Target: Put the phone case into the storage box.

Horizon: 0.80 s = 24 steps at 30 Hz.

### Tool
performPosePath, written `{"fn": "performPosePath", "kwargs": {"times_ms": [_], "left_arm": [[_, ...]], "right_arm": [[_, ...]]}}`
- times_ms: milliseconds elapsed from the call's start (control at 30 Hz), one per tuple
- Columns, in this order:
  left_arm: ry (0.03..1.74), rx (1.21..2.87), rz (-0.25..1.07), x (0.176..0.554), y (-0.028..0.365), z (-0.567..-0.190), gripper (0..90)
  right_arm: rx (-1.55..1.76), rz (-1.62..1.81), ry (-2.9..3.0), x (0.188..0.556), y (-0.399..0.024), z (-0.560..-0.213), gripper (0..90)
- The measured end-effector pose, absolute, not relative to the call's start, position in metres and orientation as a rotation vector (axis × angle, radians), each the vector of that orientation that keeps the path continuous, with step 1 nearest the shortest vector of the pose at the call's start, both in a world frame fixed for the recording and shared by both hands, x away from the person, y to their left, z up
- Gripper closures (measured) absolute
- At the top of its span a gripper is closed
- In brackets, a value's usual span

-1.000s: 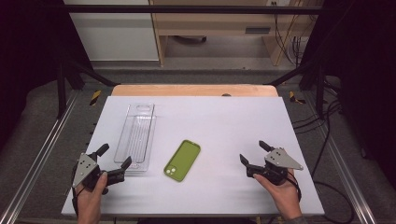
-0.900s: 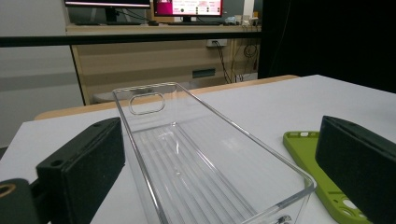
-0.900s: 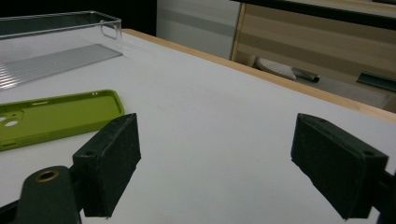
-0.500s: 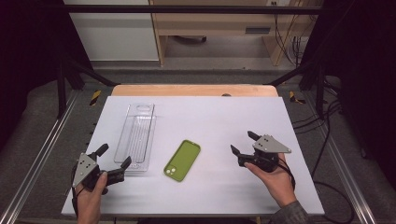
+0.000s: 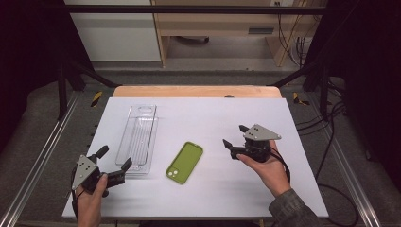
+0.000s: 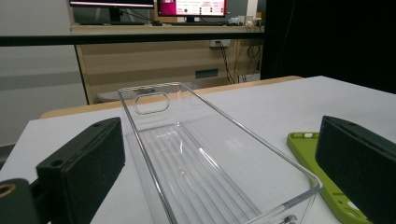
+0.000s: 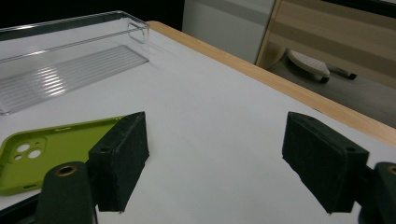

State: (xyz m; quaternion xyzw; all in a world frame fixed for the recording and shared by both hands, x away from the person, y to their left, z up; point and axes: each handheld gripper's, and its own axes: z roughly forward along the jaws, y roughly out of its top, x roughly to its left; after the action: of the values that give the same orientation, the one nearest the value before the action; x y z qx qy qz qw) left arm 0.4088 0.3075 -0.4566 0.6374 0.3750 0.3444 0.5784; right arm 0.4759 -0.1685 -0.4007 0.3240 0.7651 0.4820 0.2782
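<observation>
Your right tool (image 5: pixel 235 135) hangs above the white tabletop (image 5: pixel 213 118), to the right of the green phone case (image 5: pixel 185 162) and apart from it. Its jaws point left toward the case. They stand fairly wide with nothing between them, and they have just been closing a little. In the right gripper view the case lies beyond the left jaw, its inner side up and the camera cut-out (image 7: pixel 27 150) plain to see, while bare tabletop fills the gap between the two pads.

Your left tool (image 5: pixel 114 165) sits near the front left corner of the tabletop, held in your left hand (image 5: pixel 90 201). Its jaws are wide apart and grip nothing. In the high view one jaw tip reaches the near end of the clear plastic tray (image 5: pixel 138 137); whether it touches the tray, you cannot tell from here. In the left gripper view the tray runs lengthwise away between the two pads, empty, with a ribbed floor and an oval handle slot (image 6: pixel 151 102) in its far wall.

The phone case lies flat near the middle of the tabletop, just to the right of the tray's near end, tilted so its camera end points toward you. The tray and the case lie side by side without touching. Your right hand (image 5: pixel 267 166) carries the right tool from below, with the cable (image 5: pixel 285 166) trailing past your wrist.
</observation>
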Motion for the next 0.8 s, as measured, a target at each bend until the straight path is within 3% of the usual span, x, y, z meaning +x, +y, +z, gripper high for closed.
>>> {"fn": "performPosePath", "kwargs": {"times_ms": [800], "left_arm": [[0.876,1.49,0.807,0.409,0.308,-0.456,1.2]], "right_arm": [[0.875,1.287,2.15,0.493,-0.129,-0.407,14.6]]}}
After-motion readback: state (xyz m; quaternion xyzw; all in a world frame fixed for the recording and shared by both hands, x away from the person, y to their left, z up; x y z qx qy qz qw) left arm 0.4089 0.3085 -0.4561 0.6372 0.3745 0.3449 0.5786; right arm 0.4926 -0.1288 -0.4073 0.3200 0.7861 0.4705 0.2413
